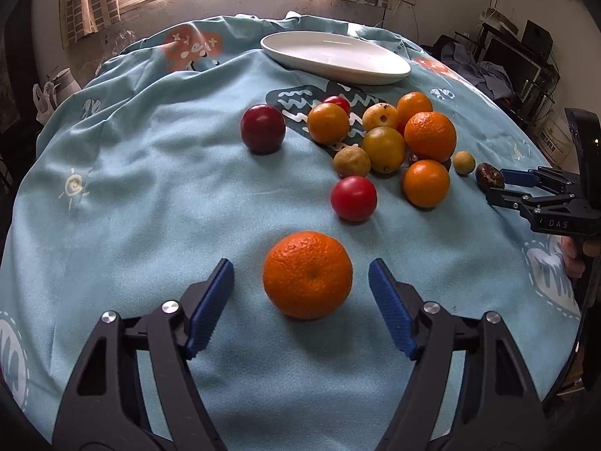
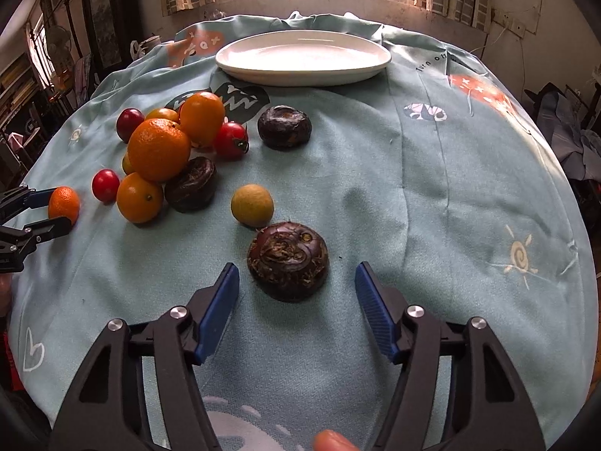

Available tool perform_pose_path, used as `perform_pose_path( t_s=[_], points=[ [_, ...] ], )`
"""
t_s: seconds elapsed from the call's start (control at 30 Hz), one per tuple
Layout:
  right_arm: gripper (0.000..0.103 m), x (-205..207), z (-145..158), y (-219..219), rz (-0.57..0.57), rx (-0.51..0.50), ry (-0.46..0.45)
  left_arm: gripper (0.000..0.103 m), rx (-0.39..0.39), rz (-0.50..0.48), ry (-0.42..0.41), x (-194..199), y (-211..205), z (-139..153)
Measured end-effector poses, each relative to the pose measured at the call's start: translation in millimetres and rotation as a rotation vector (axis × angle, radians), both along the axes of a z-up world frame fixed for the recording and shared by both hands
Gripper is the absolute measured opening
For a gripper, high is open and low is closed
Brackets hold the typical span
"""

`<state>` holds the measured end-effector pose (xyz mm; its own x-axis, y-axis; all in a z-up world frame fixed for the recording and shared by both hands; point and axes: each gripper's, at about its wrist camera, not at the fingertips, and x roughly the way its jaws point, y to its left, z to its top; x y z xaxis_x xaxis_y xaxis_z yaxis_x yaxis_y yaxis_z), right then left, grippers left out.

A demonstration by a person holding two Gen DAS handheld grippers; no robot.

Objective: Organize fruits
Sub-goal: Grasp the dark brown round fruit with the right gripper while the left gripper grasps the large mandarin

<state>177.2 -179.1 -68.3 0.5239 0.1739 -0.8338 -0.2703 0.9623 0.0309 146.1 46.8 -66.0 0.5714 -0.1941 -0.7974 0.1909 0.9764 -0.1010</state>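
My left gripper (image 1: 301, 273) is open, its blue pads on either side of an orange tangerine (image 1: 307, 274) that lies on the blue cloth. My right gripper (image 2: 297, 279) is open around a dark brown water chestnut (image 2: 288, 261), not touching it. A heap of oranges (image 1: 429, 136), red fruits (image 1: 353, 198) and small tan fruits (image 1: 351, 161) lies mid-table. A white oval plate (image 1: 334, 57) stands empty at the far edge; it also shows in the right wrist view (image 2: 303, 57). The right gripper shows at the right of the left wrist view (image 1: 497, 186).
A tan round fruit (image 2: 252, 205) lies just beyond the water chestnut. Two more water chestnuts (image 2: 284, 126) (image 2: 191, 184) lie near the heap. A dark red plum (image 1: 263, 128) sits apart to the left. The table's cloth (image 1: 150, 188) drops off at all sides.
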Motion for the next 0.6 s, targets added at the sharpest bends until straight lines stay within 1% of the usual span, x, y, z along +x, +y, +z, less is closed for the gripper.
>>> perform_pose_path(
  t_s=[0.1, 0.13, 0.23, 0.3, 0.4, 0.43, 0.47, 0.5, 0.53, 0.6],
  points=[
    [0.058, 1.5, 1.3, -0.8, -0.004, 0.001, -0.007, 0.059, -0.008, -0.015, 0.011, 3.0, -1.5, -2.1],
    [0.057, 1.7, 1.7, -0.4, -0.001, 0.000, -0.010, 0.057, -0.006, -0.017, 0.010, 3.4, -1.9, -2.3],
    [0.057, 2.8, 1.1, 1.3, 0.004, -0.010, -0.006, 0.057, -0.003, -0.033, 0.011, 2.8, -4.6, -2.4],
    [0.057, 3.4, 0.6, 3.6, 0.013, -0.028, -0.006, 0.057, 0.013, -0.049, 0.010, 2.6, -8.9, -2.8],
    [0.056, 3.4, -0.1, 6.3, 0.021, -0.046, -0.011, 0.057, 0.024, -0.047, 0.012, 3.8, -10.2, -3.1],
    [0.055, 3.3, 0.5, 5.9, 0.020, -0.044, -0.014, 0.056, 0.023, -0.045, 0.011, 3.8, -9.8, -3.0],
    [0.050, 2.5, 1.3, 5.6, 0.020, -0.039, -0.019, 0.053, 0.029, -0.040, 0.008, 3.8, -9.3, -3.0],
    [0.046, 1.6, 2.6, 5.1, 0.020, -0.037, -0.027, 0.046, 0.041, -0.032, 0.005, 3.4, -8.9, -2.9],
    [0.045, 0.9, 3.7, 4.9, 0.022, -0.035, -0.035, 0.045, 0.041, -0.030, 0.004, 2.9, -7.6, -2.7],
    [0.044, 0.4, 4.9, 4.8, 0.026, -0.036, -0.040, 0.044, 0.014, -0.029, 0.007, 2.5, -3.2, -2.8]
  ],
)
